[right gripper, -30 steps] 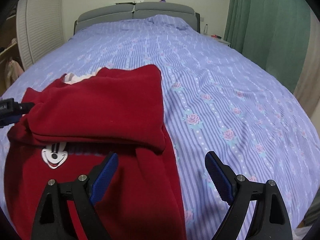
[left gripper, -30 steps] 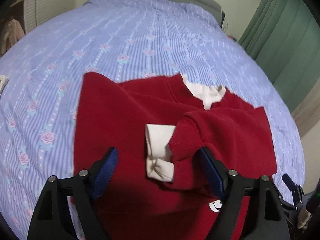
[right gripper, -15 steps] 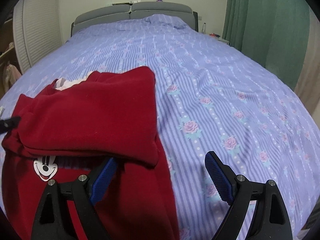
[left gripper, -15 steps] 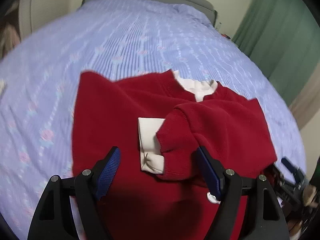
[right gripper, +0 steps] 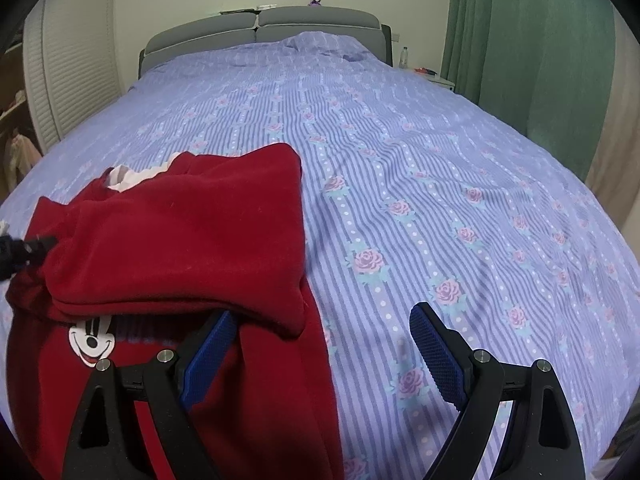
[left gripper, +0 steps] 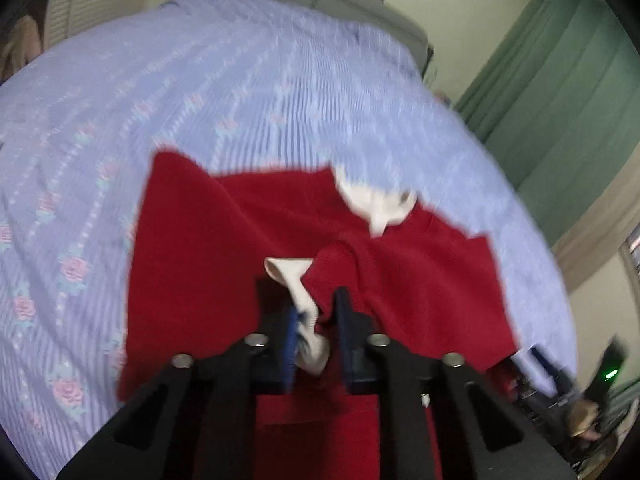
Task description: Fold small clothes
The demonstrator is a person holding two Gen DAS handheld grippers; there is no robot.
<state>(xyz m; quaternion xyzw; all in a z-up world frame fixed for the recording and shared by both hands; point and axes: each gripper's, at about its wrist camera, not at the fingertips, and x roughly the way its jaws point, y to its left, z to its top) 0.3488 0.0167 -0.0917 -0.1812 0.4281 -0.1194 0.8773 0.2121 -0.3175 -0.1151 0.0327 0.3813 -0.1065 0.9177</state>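
Red sweater [left gripper: 224, 264] lies on bed [left gripper: 200, 92], 6 o'clock in left view. Soft, light, floppy fleece; best held by cuff/hem. Left gripper [left gripper: 316, 340] jaws clamped on white cuff [left gripper: 296, 280]; right gripper [right gripper: 320, 352] jaws wide, empty.

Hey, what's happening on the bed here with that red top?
A person is folding a small red sweater laid out on the striped floral bedspread. The left hand-held gripper is shut on the white cuff of a sleeve folded across the sweater's front. The right hand-held gripper is open at the sweater's other side, one pad over the red fabric, gripping nothing.
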